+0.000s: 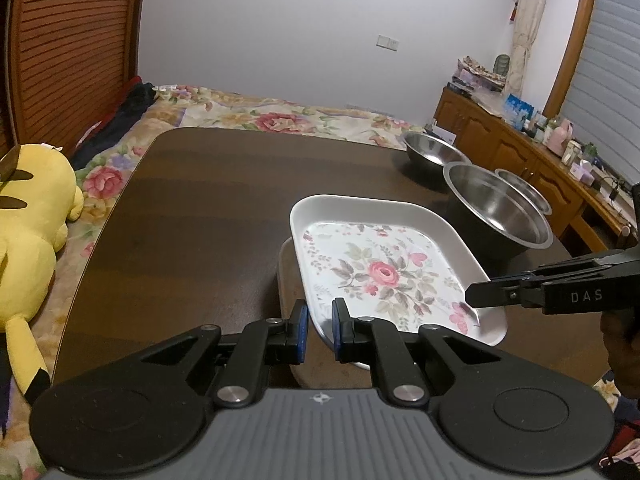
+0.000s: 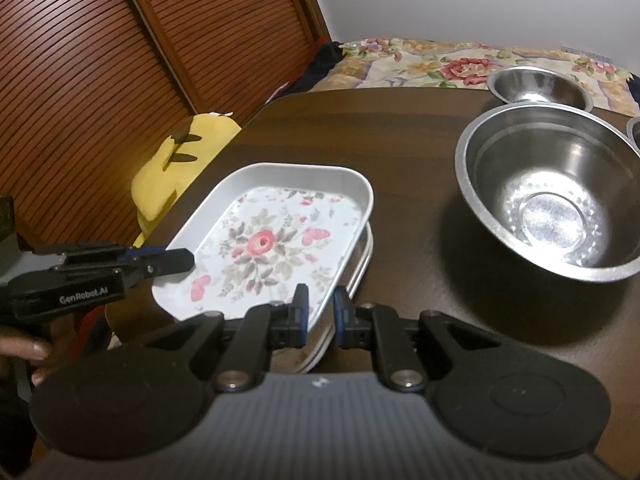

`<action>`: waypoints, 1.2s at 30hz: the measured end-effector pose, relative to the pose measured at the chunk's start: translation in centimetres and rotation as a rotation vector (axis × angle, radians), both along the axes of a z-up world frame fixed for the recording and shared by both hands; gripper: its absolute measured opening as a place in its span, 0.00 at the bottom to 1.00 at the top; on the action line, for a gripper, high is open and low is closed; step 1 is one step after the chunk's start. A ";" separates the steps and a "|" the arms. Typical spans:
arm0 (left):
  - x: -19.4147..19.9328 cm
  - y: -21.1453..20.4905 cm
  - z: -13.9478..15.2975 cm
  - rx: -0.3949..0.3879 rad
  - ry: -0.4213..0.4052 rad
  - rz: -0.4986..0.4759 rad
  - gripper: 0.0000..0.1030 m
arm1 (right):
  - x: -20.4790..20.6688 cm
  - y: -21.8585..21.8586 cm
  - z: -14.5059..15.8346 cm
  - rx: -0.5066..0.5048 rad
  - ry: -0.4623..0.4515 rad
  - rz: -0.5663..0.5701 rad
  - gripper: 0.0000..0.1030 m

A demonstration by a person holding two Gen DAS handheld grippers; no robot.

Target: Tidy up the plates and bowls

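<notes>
Plates first: a white rectangular melamine plate printed with a pink rose (image 1: 388, 268) sits askew on top of a second pale plate (image 1: 286, 276) on the dark wooden table (image 1: 200, 220), its near corner lying between the blue-padded fingers (image 1: 301, 330) of the left gripper (image 1: 319, 330). Those fingers stand a narrow gap apart around the rim and do not look clamped on it. At the plate's other side, the right gripper (image 2: 319, 316) brackets a second corner of the same plate in its own view, its pads (image 2: 301, 316) likewise slightly parted; whether either pad touches the rim cannot be told. Beyond the right gripper's fingers, well apart from the plates, a large stainless steel bowl (image 2: 552, 200) stands with a smaller steel bowl (image 2: 540, 86) behind it and a third steel bowl (image 1: 524, 190) partly hidden. The step in hand appears to be squaring the rose plate onto the one beneath; next, both grippers would need to close on the rim and shift it into line.
</notes>
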State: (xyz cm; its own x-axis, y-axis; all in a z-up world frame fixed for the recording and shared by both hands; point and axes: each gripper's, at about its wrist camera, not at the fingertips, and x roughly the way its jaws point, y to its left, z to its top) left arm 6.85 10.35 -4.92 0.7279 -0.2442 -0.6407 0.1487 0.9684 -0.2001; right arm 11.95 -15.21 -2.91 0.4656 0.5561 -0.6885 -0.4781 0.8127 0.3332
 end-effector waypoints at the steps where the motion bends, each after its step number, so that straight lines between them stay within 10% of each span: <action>1: -0.1 -0.1 0.0 0.004 -0.001 0.000 0.14 | -0.1 0.0 0.0 0.000 -0.002 0.000 0.14; 32: -0.3 0.0 -1.1 0.043 -0.017 0.035 0.14 | -0.9 0.1 -0.5 -0.001 -0.080 -0.038 0.15; 36: -0.4 -0.2 -0.6 0.050 -0.040 0.041 0.28 | -1.5 -0.3 0.4 0.004 -0.133 -0.053 0.15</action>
State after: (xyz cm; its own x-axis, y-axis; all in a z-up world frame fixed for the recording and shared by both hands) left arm 6.40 10.12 -5.48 0.7616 -0.1823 -0.6219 0.1160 0.9825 -0.1459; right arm 10.43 -15.50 -2.53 0.5814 0.5308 -0.6167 -0.4747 0.8368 0.2728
